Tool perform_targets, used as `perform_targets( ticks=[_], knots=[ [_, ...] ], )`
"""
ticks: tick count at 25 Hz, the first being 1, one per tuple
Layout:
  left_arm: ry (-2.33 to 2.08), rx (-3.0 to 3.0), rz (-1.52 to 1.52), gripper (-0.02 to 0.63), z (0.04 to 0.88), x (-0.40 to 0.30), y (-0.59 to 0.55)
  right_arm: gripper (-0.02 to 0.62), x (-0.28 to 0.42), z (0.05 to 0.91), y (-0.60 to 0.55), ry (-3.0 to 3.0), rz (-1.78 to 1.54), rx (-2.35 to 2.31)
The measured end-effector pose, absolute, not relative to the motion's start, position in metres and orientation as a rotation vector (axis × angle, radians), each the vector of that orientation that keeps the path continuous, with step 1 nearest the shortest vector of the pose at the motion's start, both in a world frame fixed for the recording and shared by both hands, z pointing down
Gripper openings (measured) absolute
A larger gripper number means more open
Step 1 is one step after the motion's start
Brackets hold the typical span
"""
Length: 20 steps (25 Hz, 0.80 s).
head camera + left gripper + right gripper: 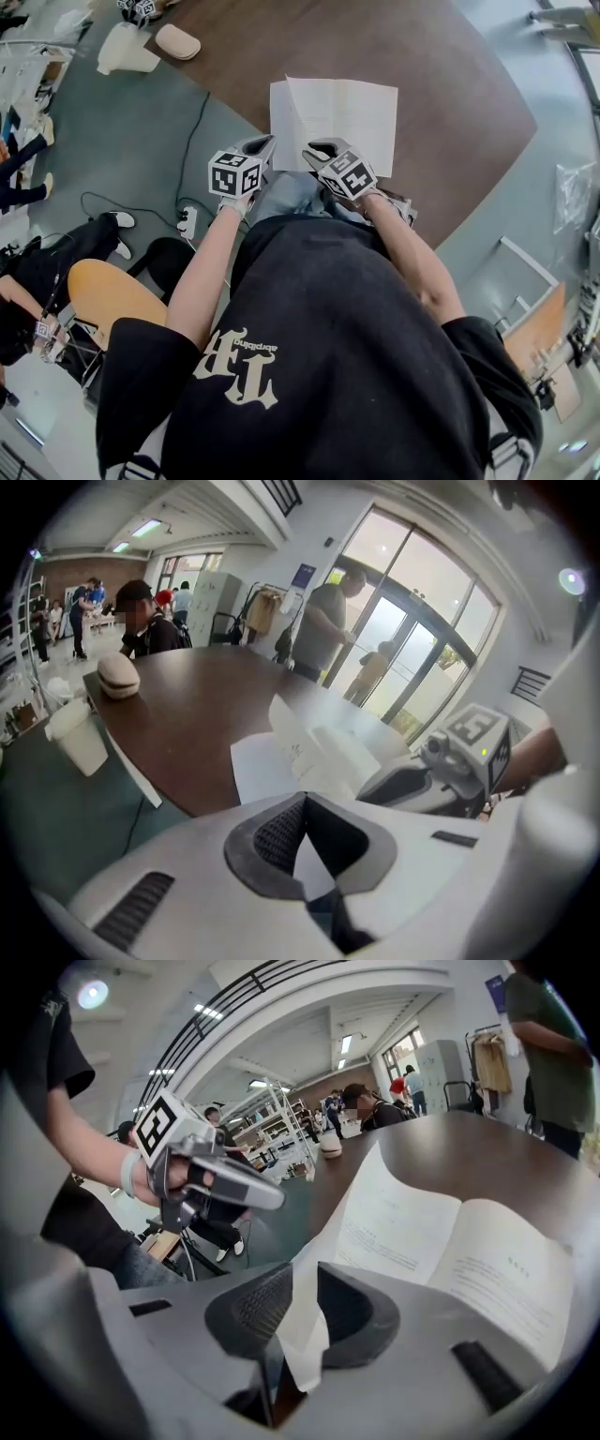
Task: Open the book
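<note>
At book (333, 112) near edge: right hand-held gripper (298, 1283) pinches page (305, 1340); left hand-held gripper (302, 803) closed.

The book (333, 111) has its near edge partly hidden behind the left gripper (259, 144) and right gripper (317, 149).

My table (450, 112) is brown with a round edge. My book (333, 112) lies open on it, right at the edge near me. Its pages are white. One page on the left side is lifted up off the others. Far off, at the left corner of the table, lies a small tan pouch (177, 41).
</note>
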<state>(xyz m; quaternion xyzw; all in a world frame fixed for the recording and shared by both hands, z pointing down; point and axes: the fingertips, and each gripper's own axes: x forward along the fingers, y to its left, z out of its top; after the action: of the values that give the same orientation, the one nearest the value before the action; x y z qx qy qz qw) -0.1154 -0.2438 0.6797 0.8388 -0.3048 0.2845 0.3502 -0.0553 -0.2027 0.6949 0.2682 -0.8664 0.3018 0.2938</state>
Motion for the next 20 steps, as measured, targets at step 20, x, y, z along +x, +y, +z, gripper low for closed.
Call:
perform_targets(
  ticks=[20],
  knots=[
    [-0.557, 2.301, 1.176, 0.006, 0.702, -0.044, -0.261, 0.055, -0.064, 0.696, -0.193, -2.272, 0.779, 0.667]
  ],
)
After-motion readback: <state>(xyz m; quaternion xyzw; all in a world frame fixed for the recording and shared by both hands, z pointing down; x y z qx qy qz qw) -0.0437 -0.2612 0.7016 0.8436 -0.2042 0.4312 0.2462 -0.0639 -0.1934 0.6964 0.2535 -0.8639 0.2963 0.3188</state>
